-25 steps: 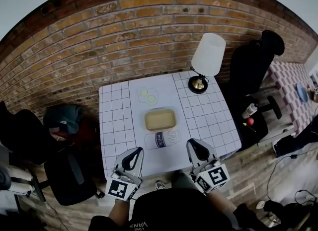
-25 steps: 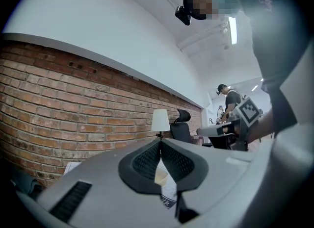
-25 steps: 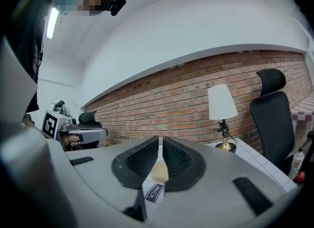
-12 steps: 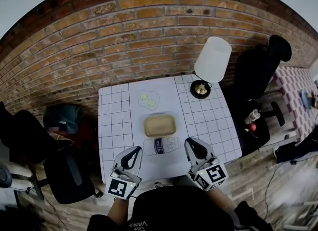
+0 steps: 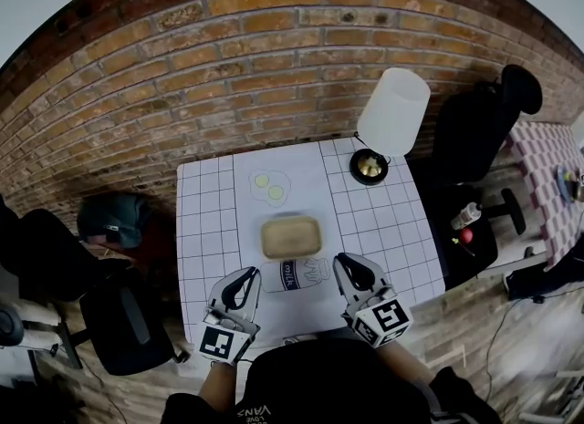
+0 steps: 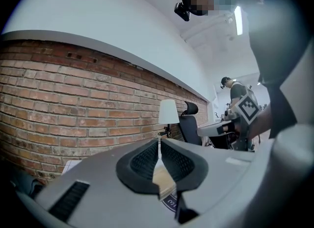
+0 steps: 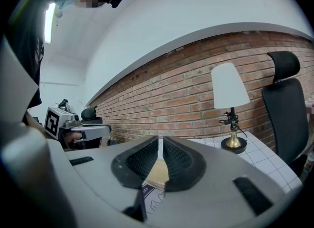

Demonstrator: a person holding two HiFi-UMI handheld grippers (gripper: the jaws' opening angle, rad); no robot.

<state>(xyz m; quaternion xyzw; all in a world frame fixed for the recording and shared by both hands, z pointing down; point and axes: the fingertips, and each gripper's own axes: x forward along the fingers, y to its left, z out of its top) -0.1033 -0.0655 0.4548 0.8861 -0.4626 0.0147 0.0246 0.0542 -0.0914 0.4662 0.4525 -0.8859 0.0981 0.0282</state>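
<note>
A white gridded table (image 5: 210, 231) carries a flat milk carton (image 5: 304, 274), a tan toast-like slab (image 5: 291, 236) behind it and a fried-egg piece (image 5: 267, 185) farther back. My left gripper (image 5: 245, 283) hovers at the table's near edge, left of the carton, with its jaws shut on nothing. My right gripper (image 5: 352, 273) hovers just right of the carton, also shut and holding nothing. In the left gripper view the left gripper (image 6: 159, 143) points over the slab (image 6: 162, 180) and carton (image 6: 169, 201). In the right gripper view the right gripper (image 7: 160, 141) does likewise, with the carton (image 7: 149, 190) below its pads.
A white-shaded lamp (image 5: 391, 112) with a brass base (image 5: 369, 166) stands at the table's far right corner. A brick wall (image 5: 274, 57) backs the table. A black office chair (image 5: 479, 117) stands to the right, another black chair (image 5: 119, 322) to the left, by a teal bag (image 5: 114, 217).
Both grippers have edged forward over the table's near edge, closer to the milk carton. Their jaws have stayed shut, and the things on the table have not moved.
</note>
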